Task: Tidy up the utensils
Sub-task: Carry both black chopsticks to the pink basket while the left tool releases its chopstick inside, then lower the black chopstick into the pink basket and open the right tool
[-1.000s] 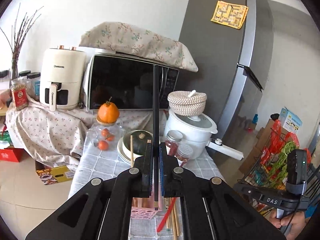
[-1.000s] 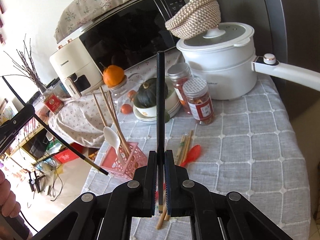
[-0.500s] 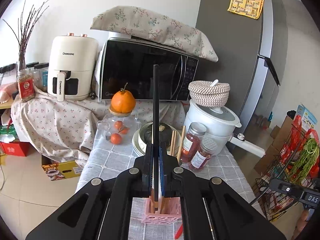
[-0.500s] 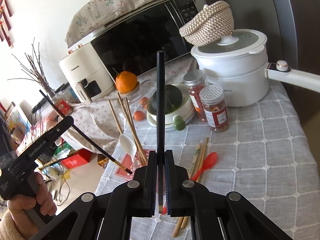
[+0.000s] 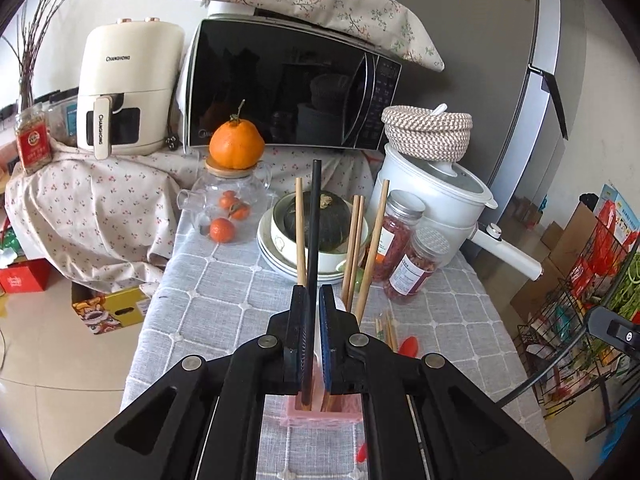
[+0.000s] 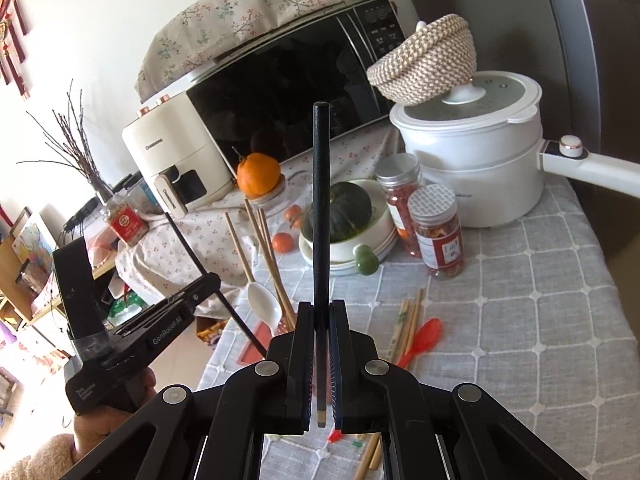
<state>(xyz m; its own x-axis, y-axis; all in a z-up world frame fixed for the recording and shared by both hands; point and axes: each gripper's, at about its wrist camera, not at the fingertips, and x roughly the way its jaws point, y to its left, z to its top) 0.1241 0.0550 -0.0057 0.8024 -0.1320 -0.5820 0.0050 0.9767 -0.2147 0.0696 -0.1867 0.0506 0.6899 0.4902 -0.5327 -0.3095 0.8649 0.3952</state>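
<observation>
In the left wrist view my left gripper point(image 5: 314, 292) is shut on a black chopstick point(image 5: 314, 220). The stick's lower end reaches down into the pink basket point(image 5: 320, 414), which also holds several wooden chopsticks point(image 5: 352, 248). Seen from the right wrist, the left gripper point(image 6: 210, 280) hangs over the pink basket point(image 6: 256, 344), where a white spoon point(image 6: 262, 304) stands. My right gripper point(image 6: 321, 308) is shut on a second black chopstick point(image 6: 321, 200), held upright above the tablecloth. Loose wooden chopsticks point(image 6: 408, 324) and a red spoon point(image 6: 424, 338) lie on the cloth.
Behind the basket stand a stack of bowls with a dark green squash point(image 5: 320, 220), two spice jars point(image 5: 416, 268), a white pot point(image 5: 436, 196) with a long handle and a glass teapot point(image 5: 228, 208). The table's left edge point(image 5: 152, 312) drops to the floor. A hand point(image 6: 108, 420) grips the left tool.
My left gripper has come down and closer to the pink basket, and its black chopstick now reaches into it. The right gripper and its chopstick have hardly moved.
</observation>
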